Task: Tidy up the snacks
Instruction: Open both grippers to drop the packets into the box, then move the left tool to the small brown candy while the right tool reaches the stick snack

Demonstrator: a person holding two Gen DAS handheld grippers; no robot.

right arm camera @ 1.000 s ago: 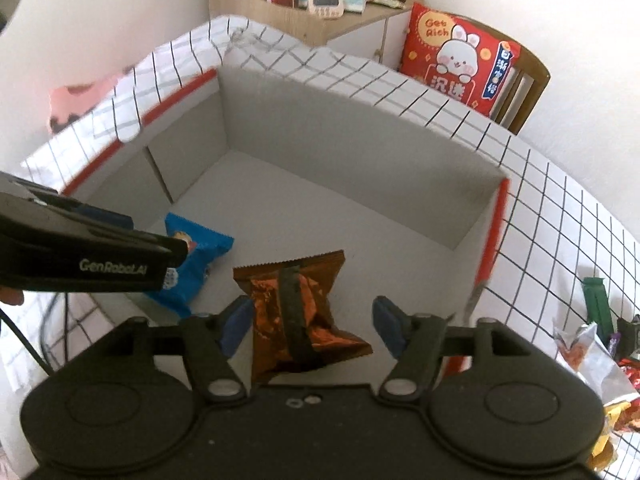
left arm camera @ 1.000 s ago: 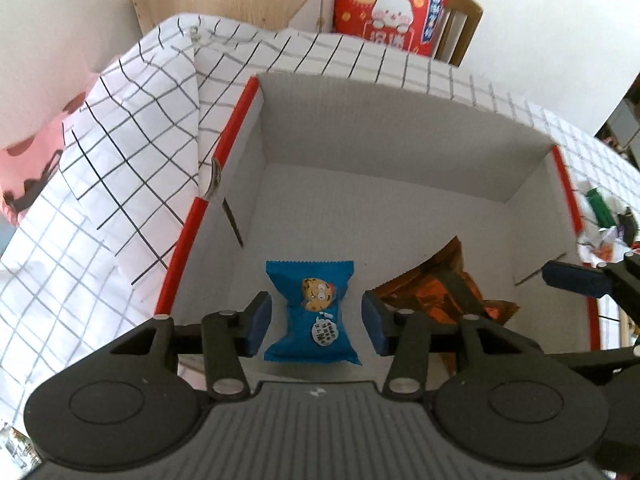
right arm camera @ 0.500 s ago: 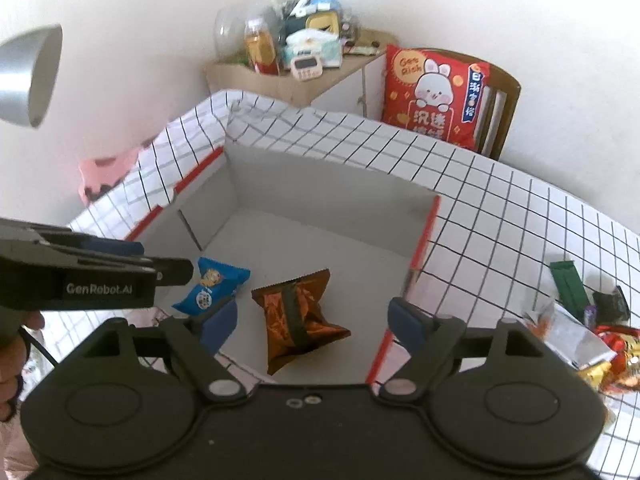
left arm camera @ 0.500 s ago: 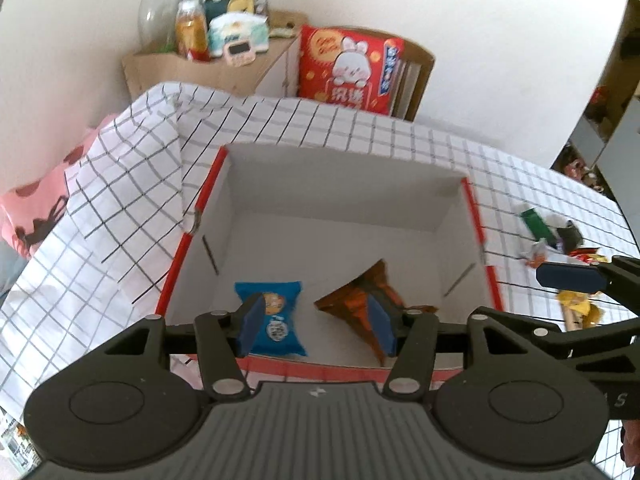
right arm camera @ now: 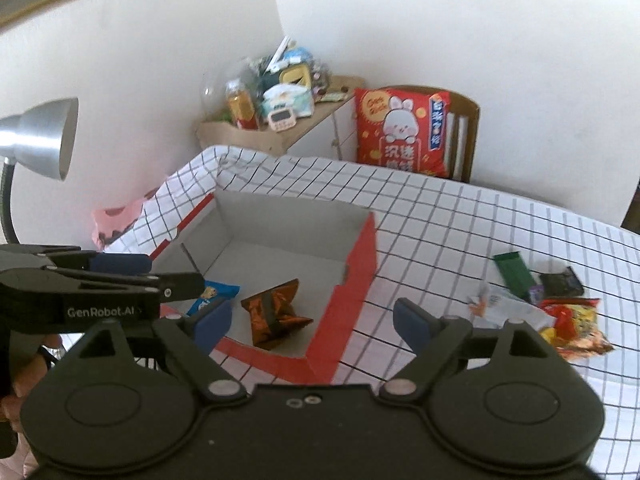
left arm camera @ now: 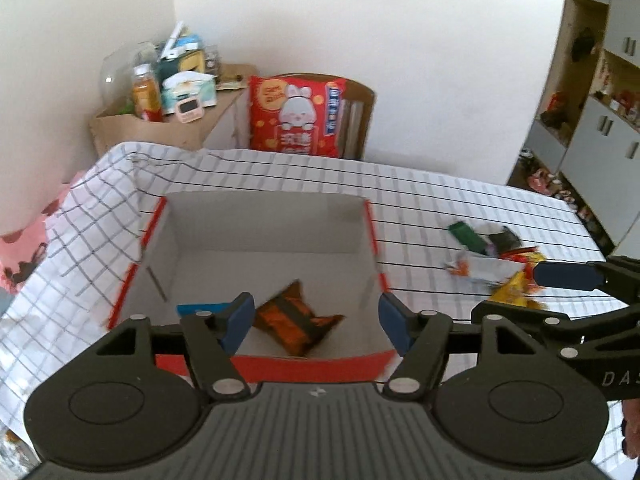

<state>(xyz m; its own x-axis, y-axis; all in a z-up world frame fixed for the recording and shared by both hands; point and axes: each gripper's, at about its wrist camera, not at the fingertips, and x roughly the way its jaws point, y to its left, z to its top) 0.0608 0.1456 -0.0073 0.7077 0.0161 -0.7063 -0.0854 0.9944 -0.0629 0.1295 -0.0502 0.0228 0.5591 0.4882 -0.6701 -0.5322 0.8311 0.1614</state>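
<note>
Two snacks lie in the box (right arm camera: pixel 362 248): a blue packet (right arm camera: pixel 216 294) by its left wall and an orange packet (right arm camera: pixel 274 312) next to it, near the front. The box sits on the left part of the desk (right arm camera: pixel 440 220). More snacks (right arm camera: pixel 540 300) lie in a pile toward the right edge. The left tongs (left arm camera: pixel 316 322) and the right tongs (right arm camera: pixel 312 322) are both above the box, opening wider, with nothing between them.
</note>
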